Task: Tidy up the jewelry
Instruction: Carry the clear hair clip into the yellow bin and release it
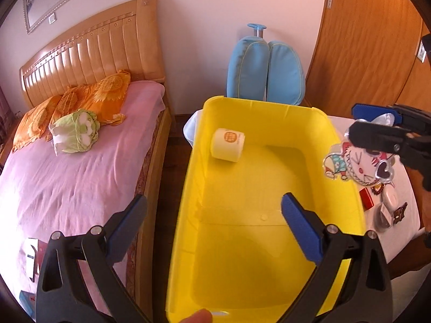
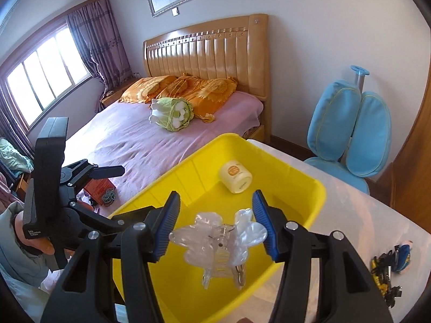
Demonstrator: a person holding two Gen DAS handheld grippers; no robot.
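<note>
My right hand-held gripper (image 2: 216,226) pinches 1 translucent pearly plastic hair claw (image 2: 219,238) over the yellow plastic bin (image 2: 309,196); its teeth are blurred. 1 cream cylindrical jar (image 2: 235,176) lies inside. My left hand-held gripper (image 1: 214,219) gapes wide, holding nothing.

Hair clip (image 2: 219,238): your right gripper (image 2: 216,224) has its pads beside the clear wings, but you cannot tell whether they touch; its lower teeth blur against the yellow bin (image 2: 317,196).
Left gripper (image 1: 214,222): your handles run off the bottom edge, and its left finger (image 1: 129,222) covers part of the bed edge left of the bin.
Right of the bin, left wrist view: the cat charm (image 1: 355,161) is partly covered by your right gripper; the small pieces (image 1: 388,204) below it are too small to name.
Cream jar (image 2: 235,176): inside the bin, label print unreadable.
Dark trinkets (image 2: 388,274): right of the bin, too tangled and small to identify.
</note>
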